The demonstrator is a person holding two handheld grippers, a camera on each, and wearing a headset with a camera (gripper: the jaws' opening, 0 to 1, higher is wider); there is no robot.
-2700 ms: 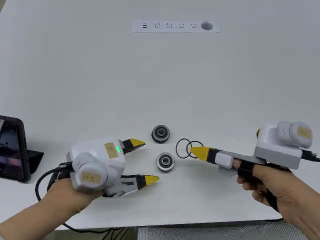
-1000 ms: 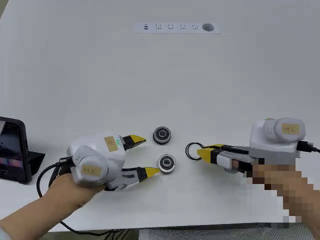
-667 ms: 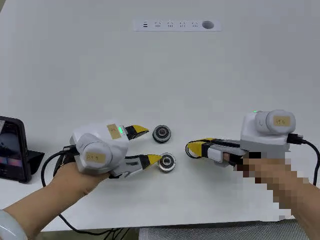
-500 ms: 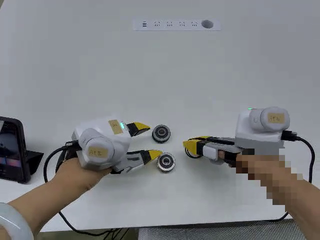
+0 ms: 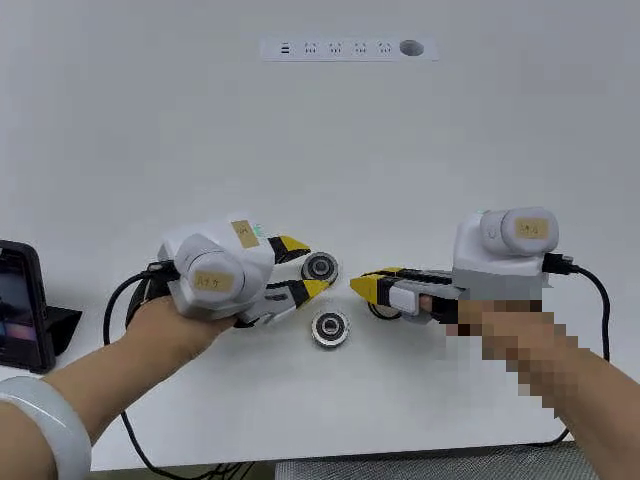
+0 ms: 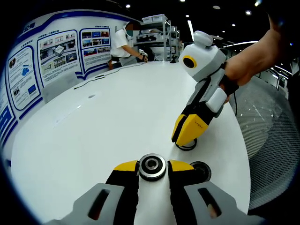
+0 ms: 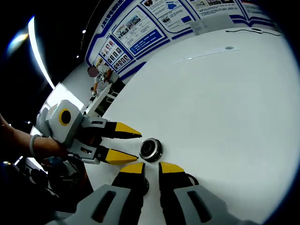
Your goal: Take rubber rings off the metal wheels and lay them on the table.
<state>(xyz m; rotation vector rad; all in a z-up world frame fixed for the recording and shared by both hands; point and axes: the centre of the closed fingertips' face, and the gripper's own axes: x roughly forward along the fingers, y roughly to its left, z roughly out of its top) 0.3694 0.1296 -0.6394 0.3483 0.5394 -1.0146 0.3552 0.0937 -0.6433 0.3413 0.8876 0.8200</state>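
Two bare metal wheels lie on the white table (image 5: 330,150). The far wheel (image 5: 320,267) (image 6: 151,167) (image 7: 151,149) sits right at the mouth of my left gripper (image 5: 306,266) (image 6: 152,165), whose yellow tips flank it, open. The near wheel (image 5: 330,328) (image 6: 200,169) lies free in front of it. Black rubber rings (image 5: 379,312) (image 6: 188,146) (image 7: 191,178) lie flat, partly hidden under my right gripper (image 5: 362,287) (image 7: 152,167). Its jaws are almost together with nothing between them, pointing at the left gripper.
A white power strip (image 5: 348,48) lies at the table's far edge. A dark tablet (image 5: 18,300) stands at the left edge. Cables (image 5: 590,295) trail off both grippers toward the front edge. People stand at shelves far behind the table (image 6: 123,42).
My left gripper has moved forward and right, bringing its tips to the far wheel. My right gripper has slid left over the rings, toward the wheels.
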